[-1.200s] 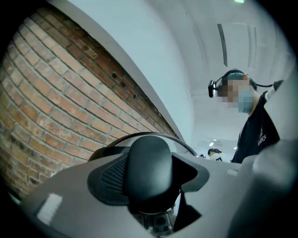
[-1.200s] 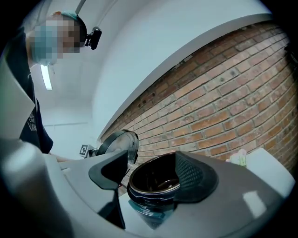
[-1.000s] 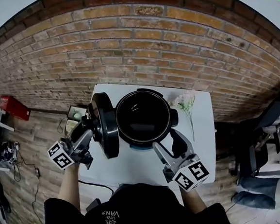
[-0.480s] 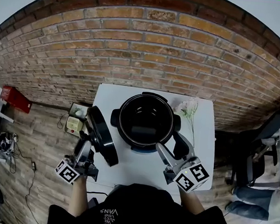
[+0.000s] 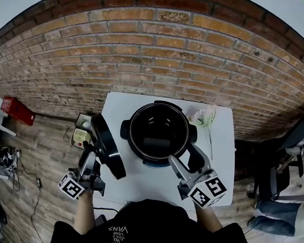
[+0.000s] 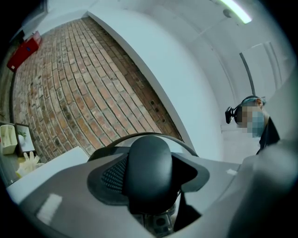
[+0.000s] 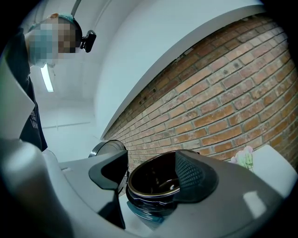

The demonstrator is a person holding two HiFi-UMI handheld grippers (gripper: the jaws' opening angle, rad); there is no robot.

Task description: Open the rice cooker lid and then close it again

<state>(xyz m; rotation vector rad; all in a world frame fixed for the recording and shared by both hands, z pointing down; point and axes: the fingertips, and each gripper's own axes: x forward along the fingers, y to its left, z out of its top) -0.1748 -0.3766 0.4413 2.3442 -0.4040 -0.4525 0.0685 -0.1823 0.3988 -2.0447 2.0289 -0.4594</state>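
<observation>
Step in hand: opening is done, closing not yet begun. Left hand-held gripper pinches the black knob of the rice cooker lid. The lid is loose, tilted up on edge, and sits left of the cooker over the left edge of the white table. The rice cooker stands mid-table toward the far side, pot uncovered, dark inside, looks empty.

Right hand-held gripper has its jaws spread and holds nothing. It is just near-right of the cooker and aims at it; I can't tell if it touches the body. Pale flower sprig lies on the table, far right.

Next move, as I judge it: carry the lid right, level it over the pot and seat it square on the rim. The right gripper could steady the body.

Writing: upside-down print on the person's dark shirt reads "VANS"; the smaller lines are too small to read. No readable brand on the cooker.
</observation>
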